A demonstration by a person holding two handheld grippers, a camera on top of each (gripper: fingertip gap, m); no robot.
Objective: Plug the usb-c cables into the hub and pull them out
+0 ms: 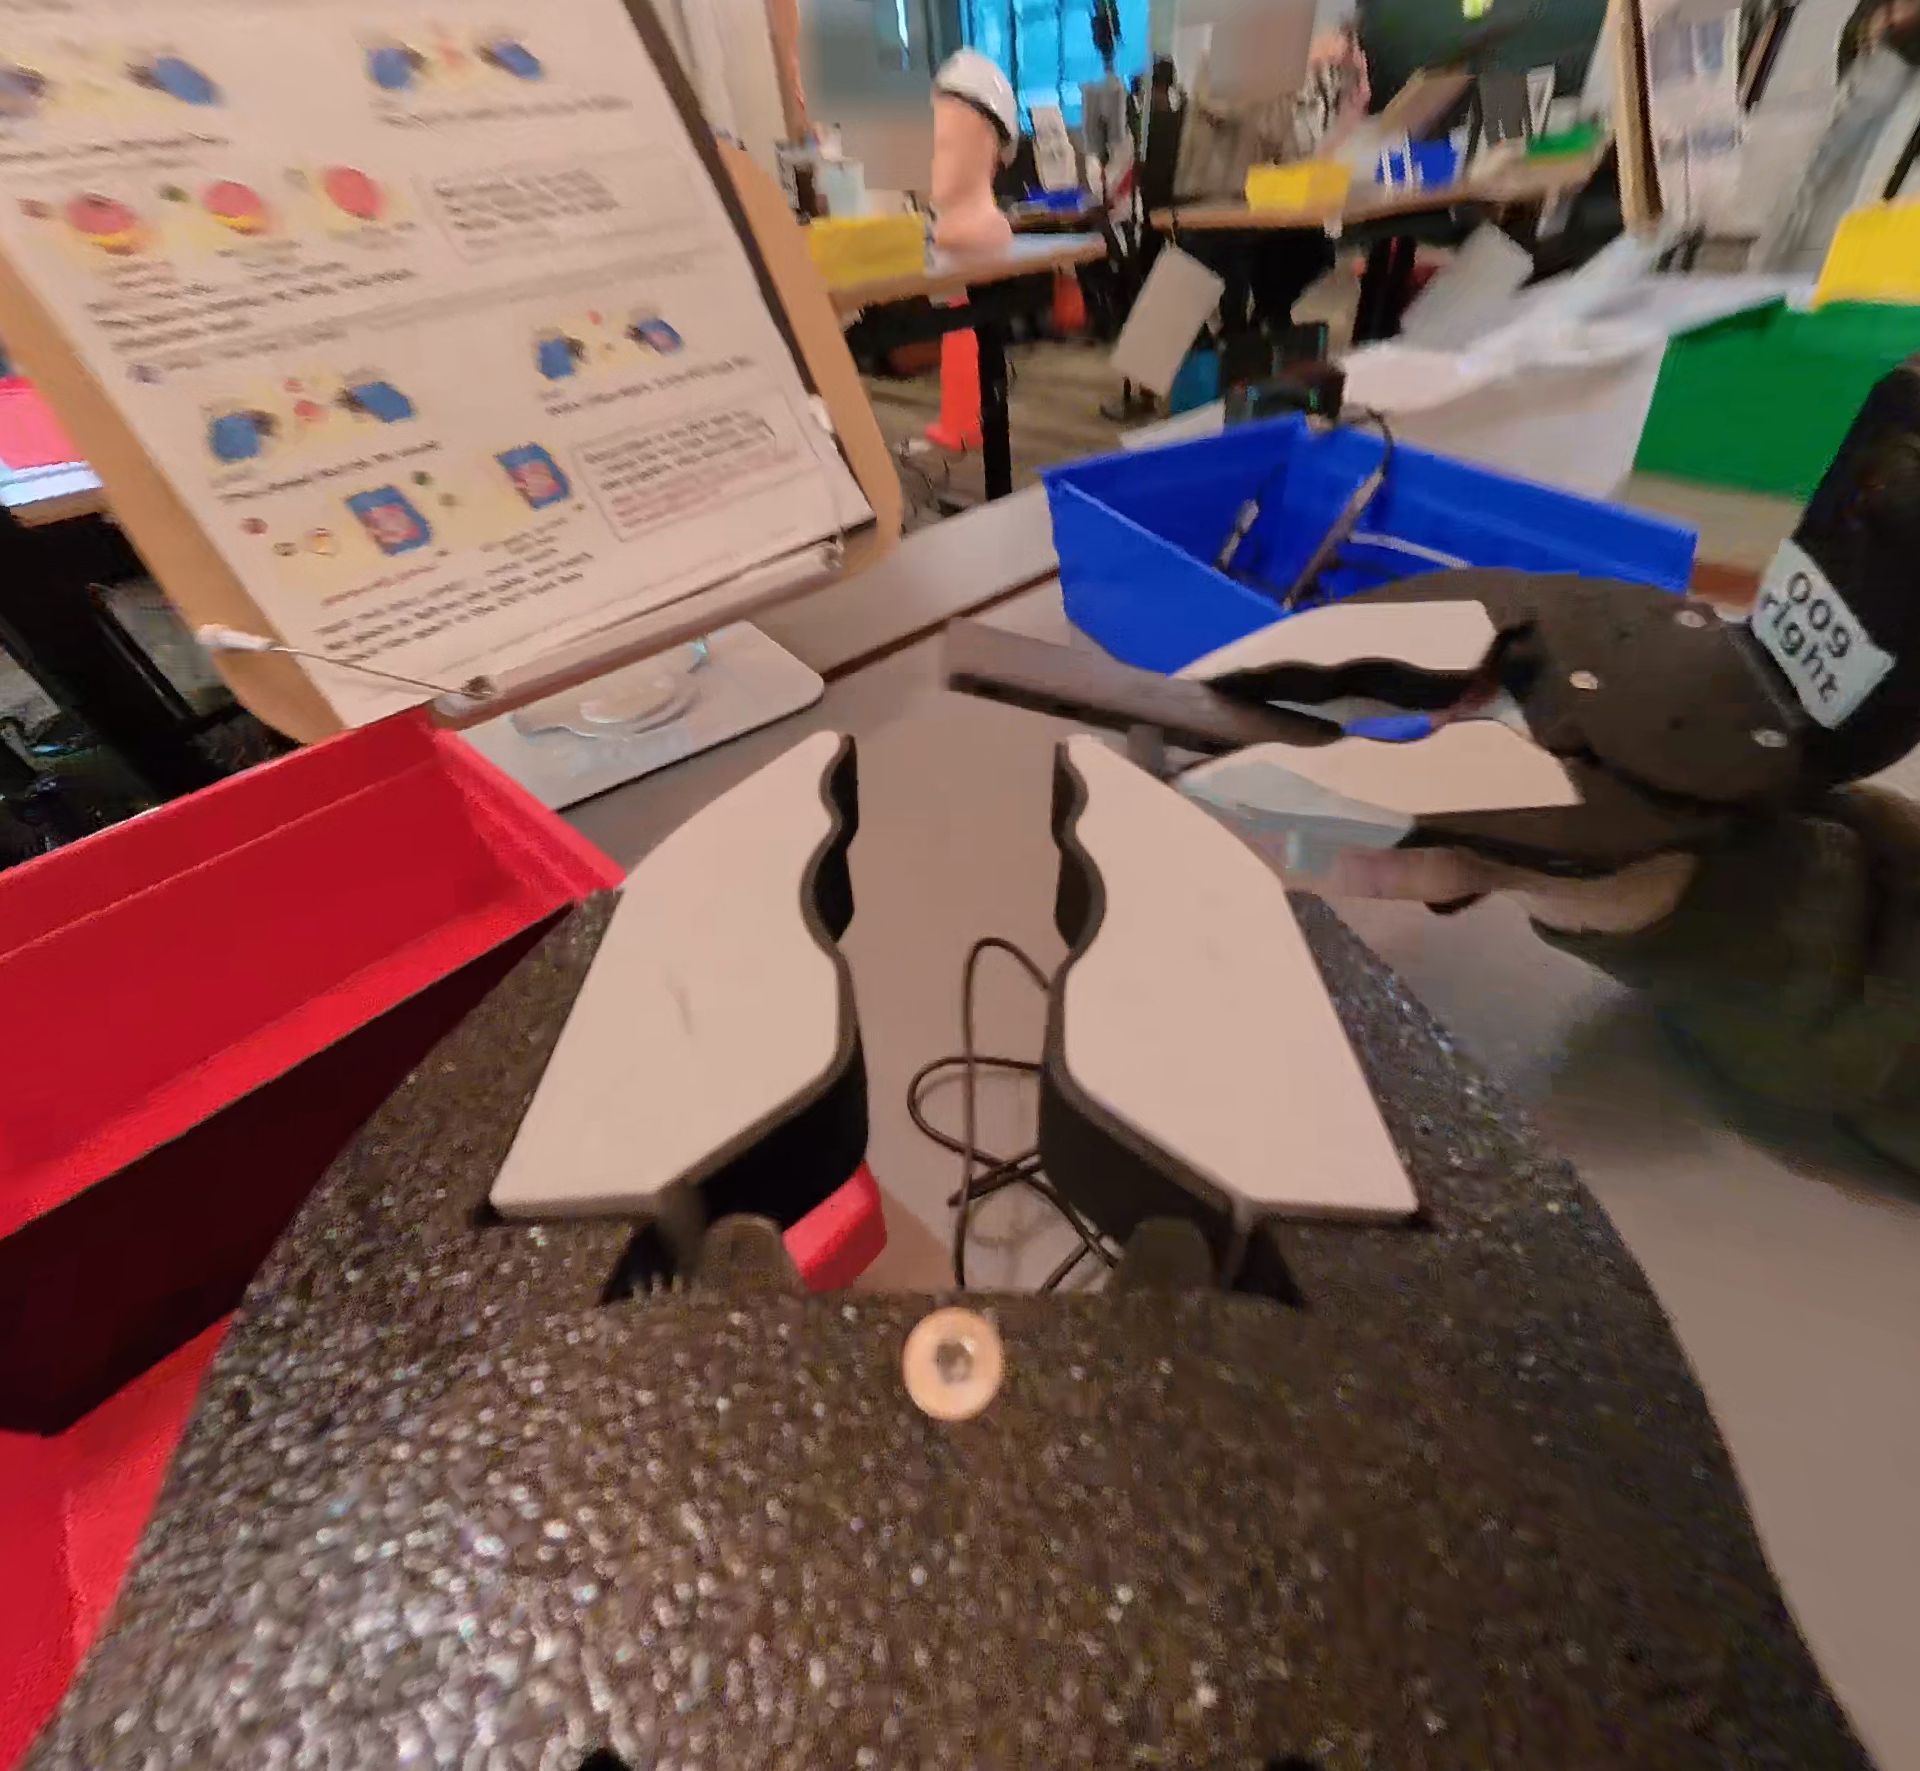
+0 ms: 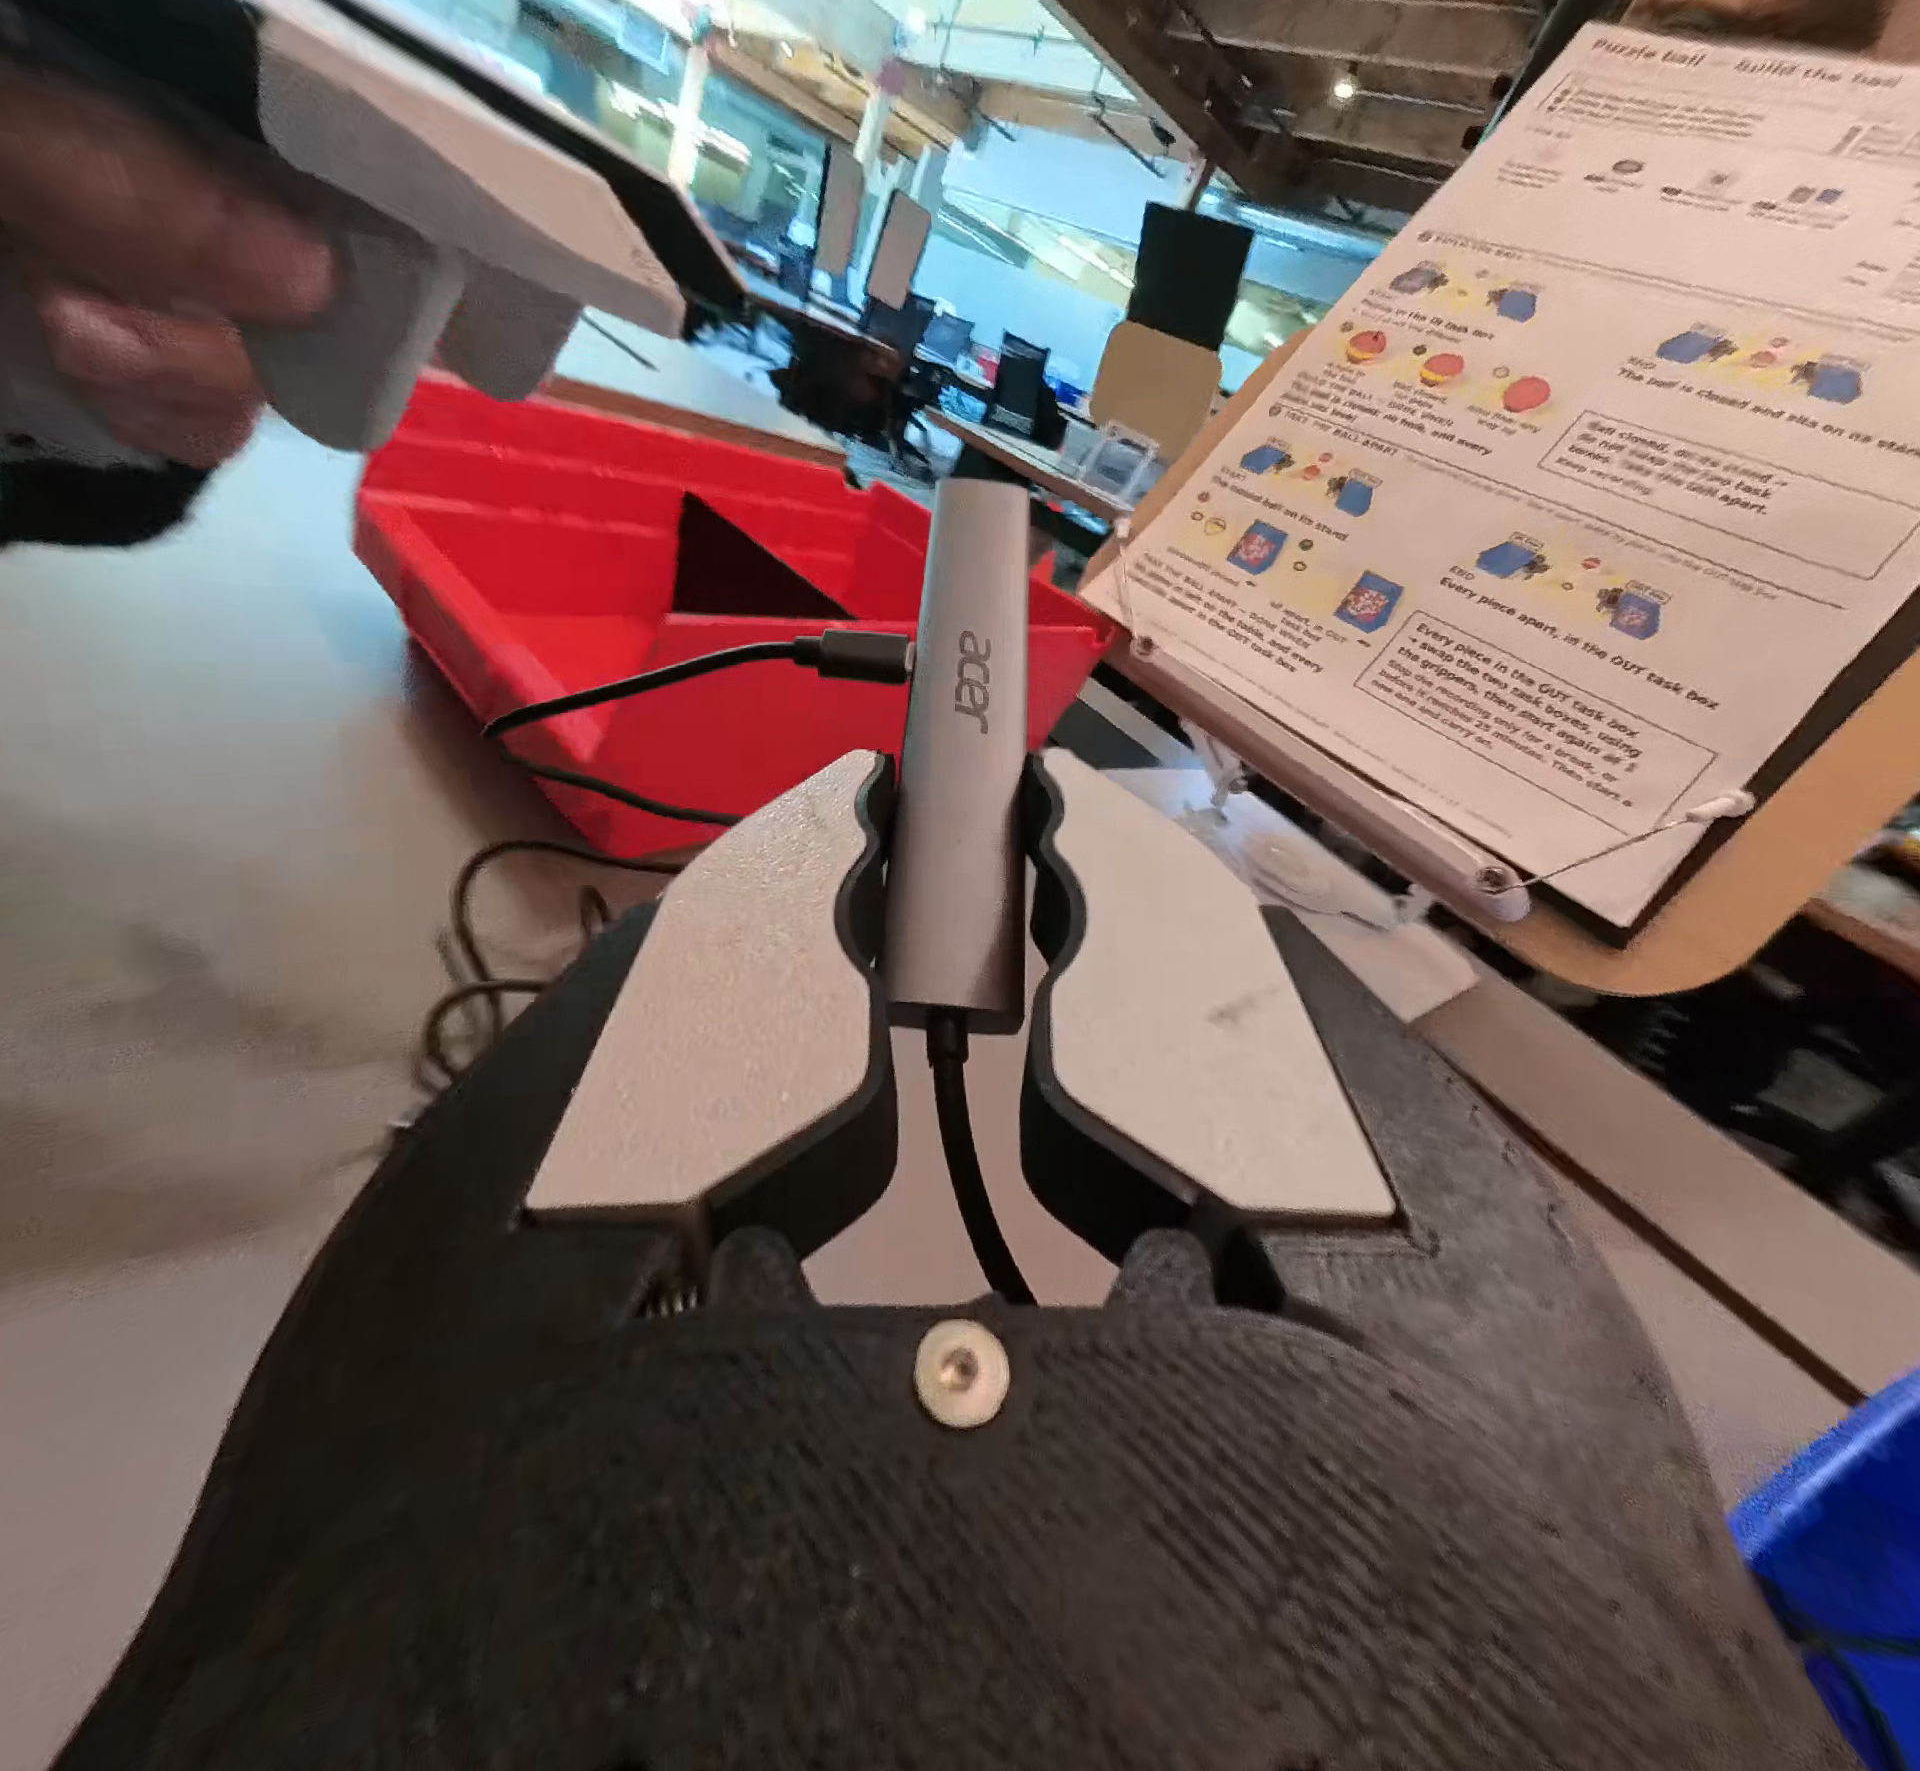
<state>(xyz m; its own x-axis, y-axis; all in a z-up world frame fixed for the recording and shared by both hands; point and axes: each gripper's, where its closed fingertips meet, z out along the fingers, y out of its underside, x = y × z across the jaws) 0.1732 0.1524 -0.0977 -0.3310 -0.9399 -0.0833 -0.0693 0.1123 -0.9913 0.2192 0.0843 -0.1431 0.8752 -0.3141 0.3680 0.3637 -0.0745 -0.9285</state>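
My right gripper [image 2: 956,771] is shut on a grey bar-shaped usb hub [image 2: 961,578], held by its near half and raised above the table. A black usb-c cable [image 2: 665,682] has its plug [image 2: 862,656] in the hub's left side; its slack loops on the table. The hub's own black lead [image 2: 966,1150] runs back between my fingers. My left gripper [image 1: 956,755] is open and empty, above the looped cable [image 1: 987,1077] and just short of the hub [image 1: 1060,677]. The right gripper [image 1: 1205,719] shows there at right.
A red bin [image 1: 260,942] stands at the left, a blue bin [image 1: 1164,537] with cables at the back right. A tilted board with an instruction sheet [image 1: 416,319] stands behind on the grey table [image 1: 1662,1409]. A hand holds the left gripper's body [image 2: 436,194]. There is about 10 cm between the tips of the two grippers.
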